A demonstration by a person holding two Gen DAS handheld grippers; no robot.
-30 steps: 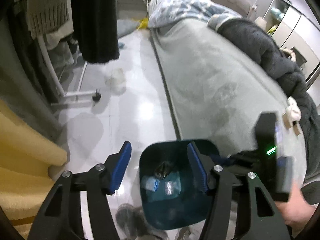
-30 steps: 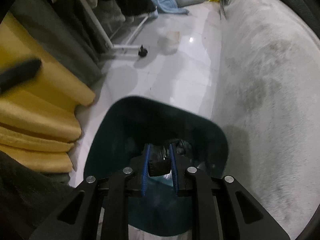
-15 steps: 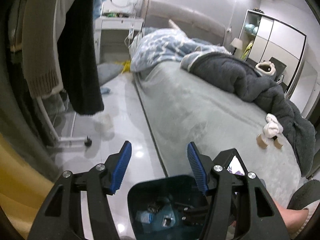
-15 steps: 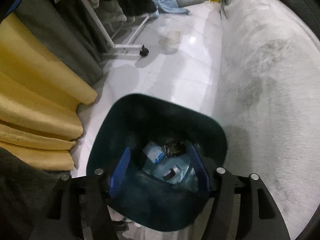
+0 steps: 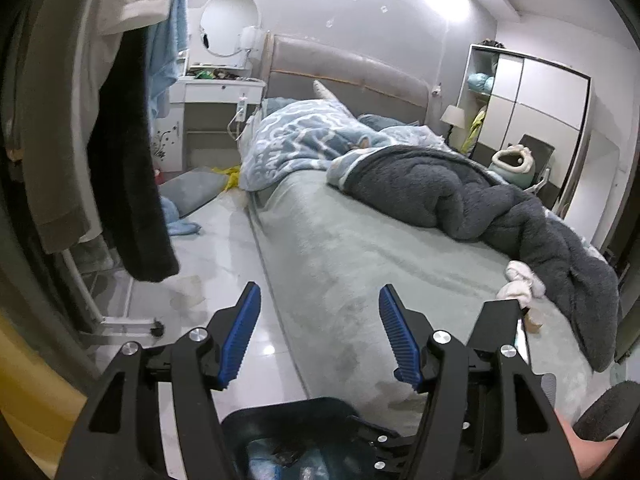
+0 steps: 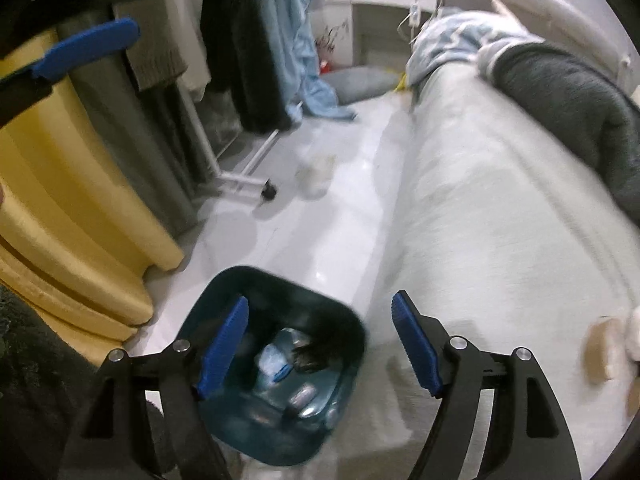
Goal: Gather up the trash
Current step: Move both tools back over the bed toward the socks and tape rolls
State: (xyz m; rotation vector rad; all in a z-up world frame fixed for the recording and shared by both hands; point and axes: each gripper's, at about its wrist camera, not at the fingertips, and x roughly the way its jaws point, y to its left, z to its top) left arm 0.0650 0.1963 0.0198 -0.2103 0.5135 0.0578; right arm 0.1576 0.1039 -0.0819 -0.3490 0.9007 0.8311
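Since a second ago the right gripper (image 6: 318,344) has let go of the dark scrap it pinched over the bin (image 6: 224,292) and has lifted clear; the left gripper (image 5: 318,332) has tilted up as well, so its view now takes in the whole bed (image 5: 360,248) instead of the floor. The right jaws are opening wide and nothing sits between them; the left jaws are also opening, about half spread, with only the bed edge and floor seen through the gap. The dark teal bin stands on the pale floor (image 6: 320,240), just beside the bed's side; inside lie a dark crumpled piece (image 6: 310,354), a blue-and-white wrapper (image 6: 272,362) and some clear plastic. More likely trash waits elsewhere: a pale crumpled cup or wrapper (image 6: 316,176) on the floor near the clothes rack's wheel (image 6: 270,191), and small tan pieces (image 5: 534,320) beside a white sock (image 5: 520,280) on the bed, next to the grey blanket (image 5: 480,208).

The risks, as a judgement: the bin stands close under both grippers, so a low swing toward the next item could knock it over and spill what is collected; a reach for the tan pieces could pinch the sock or the blanket instead, since they lie touching or nearly so; the right view is blurred, so aim may be off.
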